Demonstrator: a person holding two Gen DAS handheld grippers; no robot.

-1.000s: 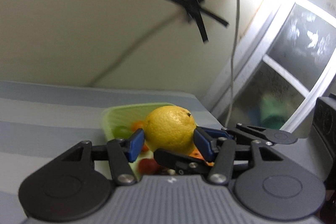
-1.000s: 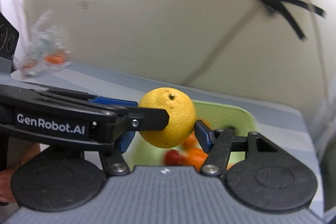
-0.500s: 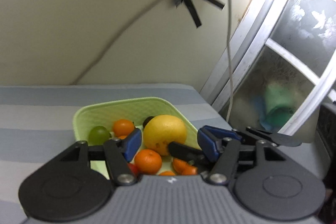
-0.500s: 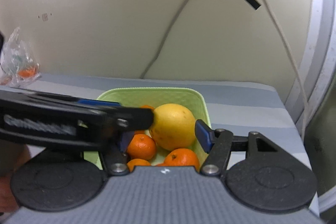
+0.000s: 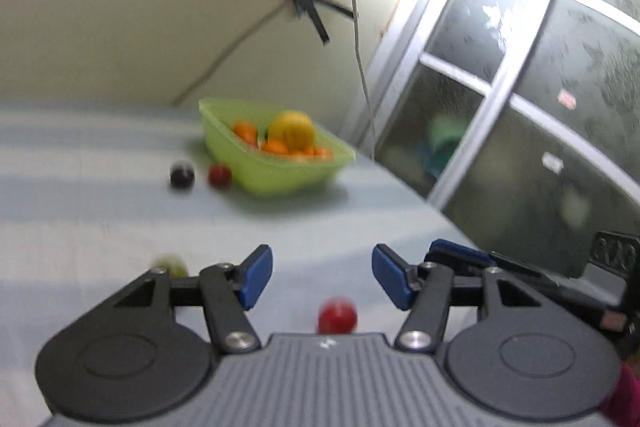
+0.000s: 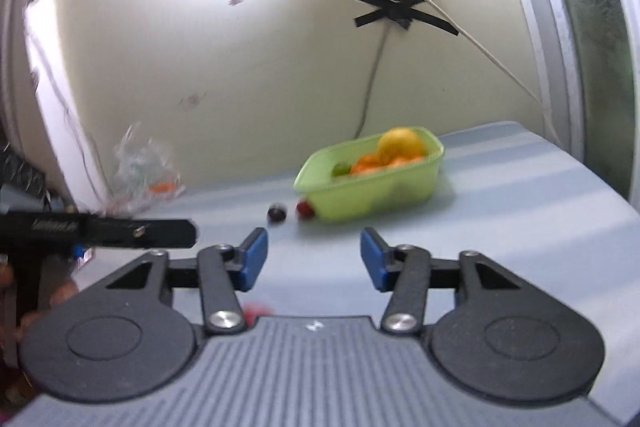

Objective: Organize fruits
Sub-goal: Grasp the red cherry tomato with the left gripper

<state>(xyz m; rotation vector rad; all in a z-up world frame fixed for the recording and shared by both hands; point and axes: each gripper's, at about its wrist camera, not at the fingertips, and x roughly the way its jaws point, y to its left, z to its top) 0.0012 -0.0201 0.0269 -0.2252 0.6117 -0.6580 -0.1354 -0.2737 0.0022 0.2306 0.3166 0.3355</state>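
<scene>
A green basket (image 5: 280,173) (image 6: 384,197) stands far back on the striped table, holding a large yellow citrus (image 5: 291,134) (image 6: 401,143) and several small oranges (image 5: 245,132). A dark fruit (image 5: 182,175) (image 6: 276,213) and a red fruit (image 5: 219,175) (image 6: 305,209) lie beside the basket. Another red fruit (image 5: 337,315) lies just under my left gripper (image 5: 322,277), which is open and empty. A green fruit (image 5: 171,264) lies at its left. My right gripper (image 6: 314,259) is open and empty, well short of the basket.
A clear plastic bag (image 6: 140,171) with something orange lies at the back left by the wall. A window frame (image 5: 500,75) borders the table's right side. A cable hangs down the wall (image 6: 372,83) behind the basket. The other gripper (image 6: 100,229) reaches in from the left.
Both grippers let go of the yellow citrus in the basket, opened, and pulled back far from it. The basket now sits at a distance.
</scene>
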